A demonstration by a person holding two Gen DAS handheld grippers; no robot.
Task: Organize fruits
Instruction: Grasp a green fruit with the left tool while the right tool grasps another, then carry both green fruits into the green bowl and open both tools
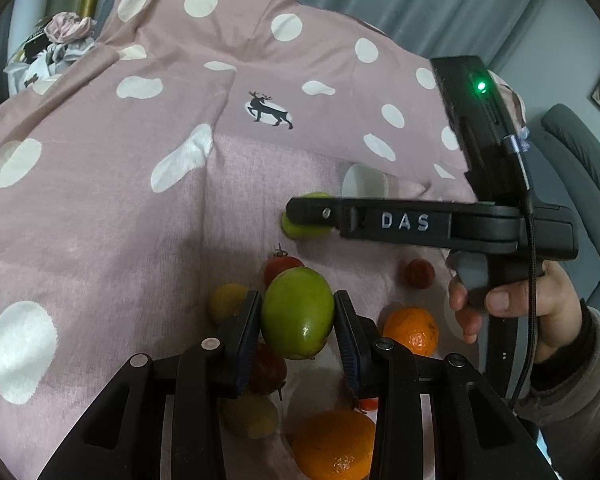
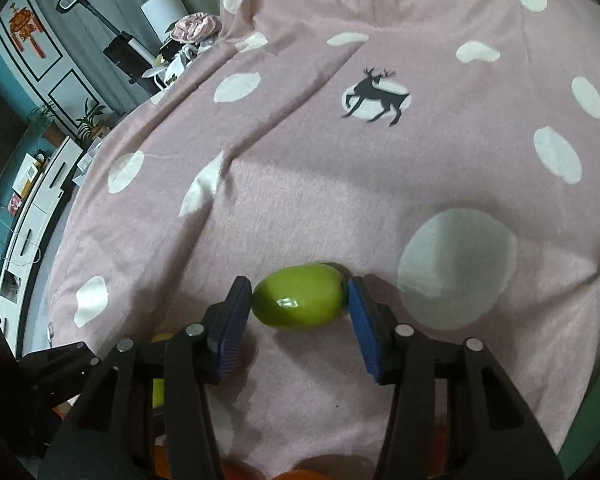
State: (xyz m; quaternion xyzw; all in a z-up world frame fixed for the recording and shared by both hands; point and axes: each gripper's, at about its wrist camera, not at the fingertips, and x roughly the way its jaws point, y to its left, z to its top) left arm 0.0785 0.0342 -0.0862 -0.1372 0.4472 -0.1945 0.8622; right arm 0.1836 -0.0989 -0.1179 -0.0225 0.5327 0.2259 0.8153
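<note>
Right wrist view: shows smooth green oval fruit point(image 2: 300, 296) lying on pink white-spotted cloth point(image 2: 300, 184), dead ahead of right gripper point(image 2: 300, 300) and between its blue ribbed pads point(image 2: 230, 332). Notes long axis running pad to pad, across the view; hence any squeeze lands on the two narrow ends, not the waist. Finds pads right at those ends, gap moderate; cannot tell whether already pressing. Reads fruit as resting on cloth, not lifted. Reads pose as pitched steeply down at cloth.

Left wrist view: shows left gripper point(image 1: 298, 300) clamped narrow on second green oval fruit point(image 1: 296, 312), long axis roughly upright between the pads, held above a loose scatter of round oranges point(image 1: 412, 330), small red tomatoes point(image 1: 419, 274) and yellow fruit point(image 1: 228, 302). Places right gripper beyond that scatter, reaching in from the right, with hand point(image 1: 500, 308) wrapped on grey trigger handle point(image 1: 470, 276).

Judgement: right side nearer and the only one free for the cloth fruit. End-to-end grip looks liable to slip on rounded tips; calls for slow closing and a check of hold before any lift.
</note>
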